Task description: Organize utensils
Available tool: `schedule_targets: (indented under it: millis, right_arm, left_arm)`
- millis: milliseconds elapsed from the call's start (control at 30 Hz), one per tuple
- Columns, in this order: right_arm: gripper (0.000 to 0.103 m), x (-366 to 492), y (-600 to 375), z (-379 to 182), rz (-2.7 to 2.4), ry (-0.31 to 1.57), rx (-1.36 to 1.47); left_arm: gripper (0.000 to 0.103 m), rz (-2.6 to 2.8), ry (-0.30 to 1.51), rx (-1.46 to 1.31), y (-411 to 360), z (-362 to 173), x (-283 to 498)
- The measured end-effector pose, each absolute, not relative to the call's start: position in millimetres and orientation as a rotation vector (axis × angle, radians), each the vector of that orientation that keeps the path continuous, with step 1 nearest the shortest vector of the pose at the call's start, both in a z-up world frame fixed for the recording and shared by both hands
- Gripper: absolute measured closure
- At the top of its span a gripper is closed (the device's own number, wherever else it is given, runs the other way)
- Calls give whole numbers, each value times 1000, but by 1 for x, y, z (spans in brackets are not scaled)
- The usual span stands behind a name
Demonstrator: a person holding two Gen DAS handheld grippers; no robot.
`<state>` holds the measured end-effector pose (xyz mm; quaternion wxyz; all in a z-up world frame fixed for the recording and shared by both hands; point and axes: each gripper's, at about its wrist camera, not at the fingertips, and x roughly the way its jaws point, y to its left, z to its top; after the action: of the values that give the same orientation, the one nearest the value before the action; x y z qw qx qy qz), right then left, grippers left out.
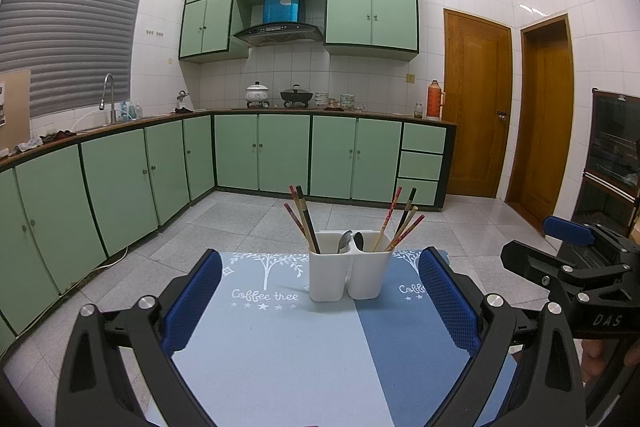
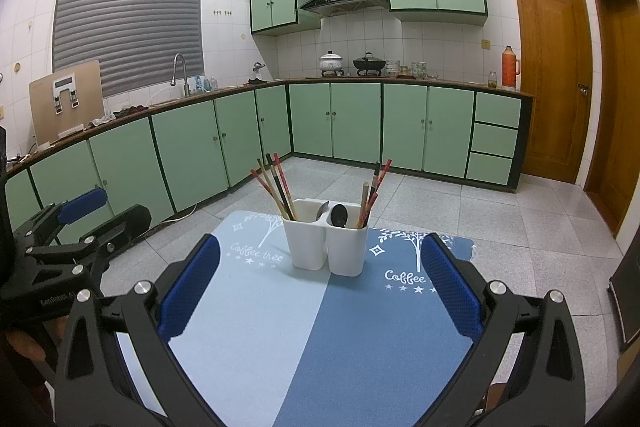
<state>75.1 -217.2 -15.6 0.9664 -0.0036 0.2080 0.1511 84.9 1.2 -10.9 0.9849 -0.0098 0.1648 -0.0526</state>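
A white two-compartment utensil holder (image 1: 349,269) (image 2: 327,245) stands on a blue two-tone mat (image 1: 288,347) (image 2: 320,339). Each compartment holds several chopsticks (image 1: 305,219) (image 2: 276,187) and one spoon (image 1: 344,241) (image 2: 339,215). My left gripper (image 1: 320,299) is open and empty, a short way in front of the holder. My right gripper (image 2: 320,283) is open and empty, also just in front of the holder. The right gripper shows at the right of the left wrist view (image 1: 576,259); the left gripper shows at the left of the right wrist view (image 2: 76,239).
The mat lies on a small table above a grey tiled floor (image 1: 224,223). Green kitchen cabinets (image 1: 280,155) line the back and left walls, with pots on the counter. Two wooden doors (image 1: 476,103) stand at the right.
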Motion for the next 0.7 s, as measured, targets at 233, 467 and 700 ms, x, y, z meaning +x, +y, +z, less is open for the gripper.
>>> schedule_targets:
  millis: [233, 467, 700]
  right_arm:
    - [6, 75, -217, -16, 306, 422, -8]
    - [6, 75, -218, -16, 305, 422, -8]
    - [5, 75, -218, -16, 304, 423, -9]
  left_arm:
    - [6, -106, 331, -19, 1, -11, 85]
    - [6, -106, 331, -21, 2, -11, 85]
    - [6, -103, 334, -22, 4, -13, 84]
